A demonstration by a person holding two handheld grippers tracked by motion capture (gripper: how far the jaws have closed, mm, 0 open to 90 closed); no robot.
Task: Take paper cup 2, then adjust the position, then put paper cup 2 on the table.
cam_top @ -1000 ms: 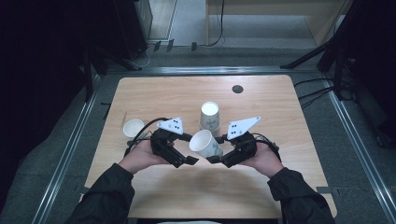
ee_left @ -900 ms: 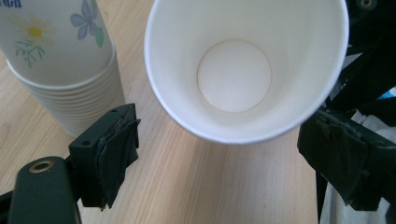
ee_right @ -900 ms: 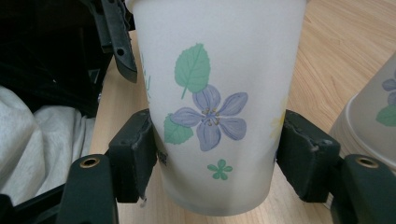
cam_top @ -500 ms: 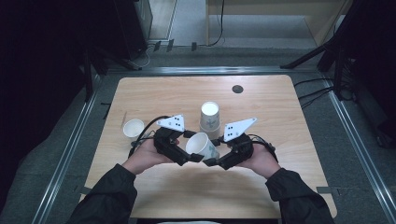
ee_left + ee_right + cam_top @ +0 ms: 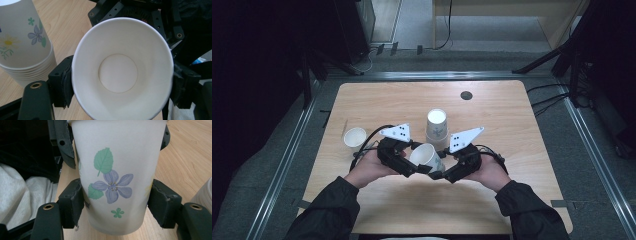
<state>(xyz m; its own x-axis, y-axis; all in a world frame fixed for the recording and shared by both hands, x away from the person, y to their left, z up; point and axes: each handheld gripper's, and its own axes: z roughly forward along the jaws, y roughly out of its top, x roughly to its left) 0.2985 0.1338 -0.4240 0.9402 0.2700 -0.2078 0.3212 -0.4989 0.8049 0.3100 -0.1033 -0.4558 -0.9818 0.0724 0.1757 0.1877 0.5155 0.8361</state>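
With the right gripper (image 5: pixel 438 174) clamped on the cup (image 5: pixel 426 156) above the table (image 5: pixel 522 150) and the left gripper (image 5: pixel 416 171), jaws just closing, pressing its rim, we squeeze lightly (paper crumples) and keep both hands level.

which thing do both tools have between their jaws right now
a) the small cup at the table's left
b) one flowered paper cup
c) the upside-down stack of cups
b: the flowered paper cup sits between the left tool and right tool.
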